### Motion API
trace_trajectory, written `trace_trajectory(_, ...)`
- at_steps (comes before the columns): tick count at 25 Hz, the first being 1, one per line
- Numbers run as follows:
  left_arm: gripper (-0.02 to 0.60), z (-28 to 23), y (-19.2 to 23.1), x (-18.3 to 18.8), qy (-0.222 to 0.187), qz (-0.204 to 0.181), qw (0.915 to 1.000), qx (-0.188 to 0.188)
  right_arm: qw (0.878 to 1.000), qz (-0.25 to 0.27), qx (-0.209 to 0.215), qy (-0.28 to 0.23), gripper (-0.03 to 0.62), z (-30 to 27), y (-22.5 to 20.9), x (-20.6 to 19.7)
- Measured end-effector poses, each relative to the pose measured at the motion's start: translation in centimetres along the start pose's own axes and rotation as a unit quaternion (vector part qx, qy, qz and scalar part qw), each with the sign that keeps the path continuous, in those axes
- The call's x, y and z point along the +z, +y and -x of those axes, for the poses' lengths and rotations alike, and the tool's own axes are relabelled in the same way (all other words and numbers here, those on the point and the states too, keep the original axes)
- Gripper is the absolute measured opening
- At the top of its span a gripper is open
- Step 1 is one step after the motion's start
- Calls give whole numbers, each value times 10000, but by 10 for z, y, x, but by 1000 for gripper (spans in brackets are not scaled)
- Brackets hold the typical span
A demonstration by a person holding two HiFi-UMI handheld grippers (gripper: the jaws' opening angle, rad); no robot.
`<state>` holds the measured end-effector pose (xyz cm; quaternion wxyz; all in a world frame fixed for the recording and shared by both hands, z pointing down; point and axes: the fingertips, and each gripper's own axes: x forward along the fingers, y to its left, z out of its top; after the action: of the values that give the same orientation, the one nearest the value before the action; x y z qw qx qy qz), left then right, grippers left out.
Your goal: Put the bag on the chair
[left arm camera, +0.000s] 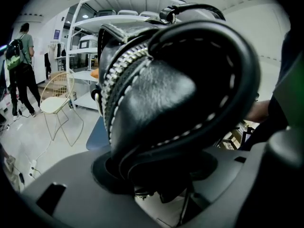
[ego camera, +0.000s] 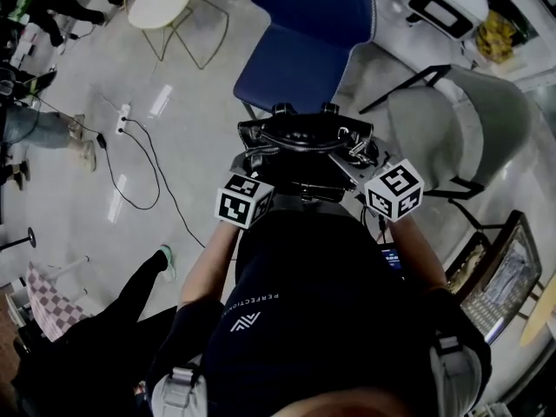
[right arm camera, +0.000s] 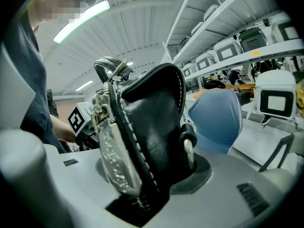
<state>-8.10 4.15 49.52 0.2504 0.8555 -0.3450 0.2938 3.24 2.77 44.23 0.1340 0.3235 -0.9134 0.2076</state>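
Bag [ego camera: 304, 139] sits between the left gripper [ego camera: 250, 165] at its left end and the right gripper [ego camera: 358, 159] at its right end. Chair [ego camera: 300, 55] directly beyond bag. Second chair [ego camera: 456, 115] right of it. Third chair [ego camera: 165, 7] far left. Power strip [ego camera: 122, 118] on floor [ego camera: 200, 129], left of bag.

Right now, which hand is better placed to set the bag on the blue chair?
Neither alone: left gripper and right gripper each clamp one end of the bag, with the blue chair straight ahead.
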Motion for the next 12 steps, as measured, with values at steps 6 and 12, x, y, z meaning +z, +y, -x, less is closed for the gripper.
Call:
trace_trajectory(6,285,-17,17,21,75,-78,9998,-143,9999,-105,-119,-4,216,-14,-23,9)
trace_trajectory(12,284,-38,45,36,219,-134,9991,-330,9991,-309,-299,34,215,-38,-48,17)
